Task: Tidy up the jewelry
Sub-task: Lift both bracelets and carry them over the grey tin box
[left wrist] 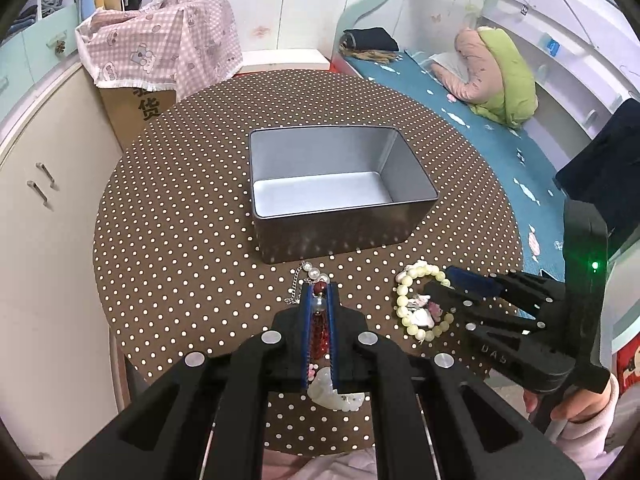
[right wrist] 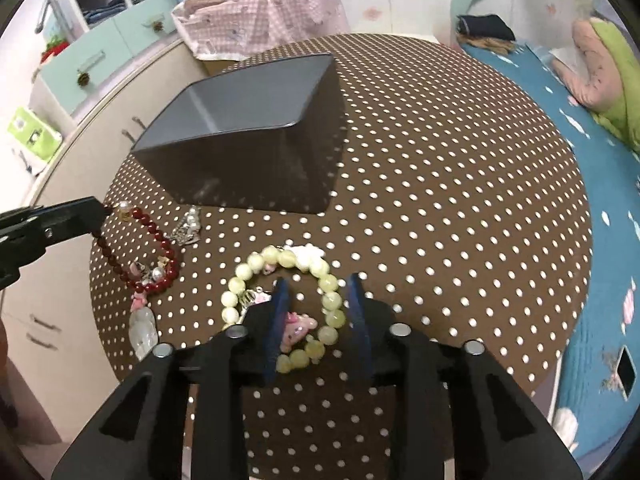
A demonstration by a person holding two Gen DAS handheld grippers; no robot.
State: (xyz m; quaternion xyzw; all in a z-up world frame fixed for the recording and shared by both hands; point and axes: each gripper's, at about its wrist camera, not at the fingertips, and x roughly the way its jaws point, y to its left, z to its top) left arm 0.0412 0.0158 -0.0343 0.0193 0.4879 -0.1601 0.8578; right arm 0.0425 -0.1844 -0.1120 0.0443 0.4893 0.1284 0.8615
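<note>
Jewelry is all outside the rectangular grey metal tin (left wrist: 340, 184), which looks bare, so sorting has barely begun. Ahead of both jaws, the tin stands on the dotted brown counter (right wrist: 440, 200). Left gripper (left wrist: 319, 320) jaws are narrow, pinching the dark red bead bracelet (right wrist: 160, 264). Right gripper (right wrist: 318, 320) jaws gape wide, straddling one side of the pale green bead bracelet (right wrist: 280, 300), not gripping.

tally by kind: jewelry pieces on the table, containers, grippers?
Beaded bracelets: 2, the red bead bracelet and the pale green bead bracelet
Pearl and chain piece: 1
Metal tins: 1, the open tin, nothing in it
Grippers: 2, the left gripper and the right gripper
Total: 6
</note>
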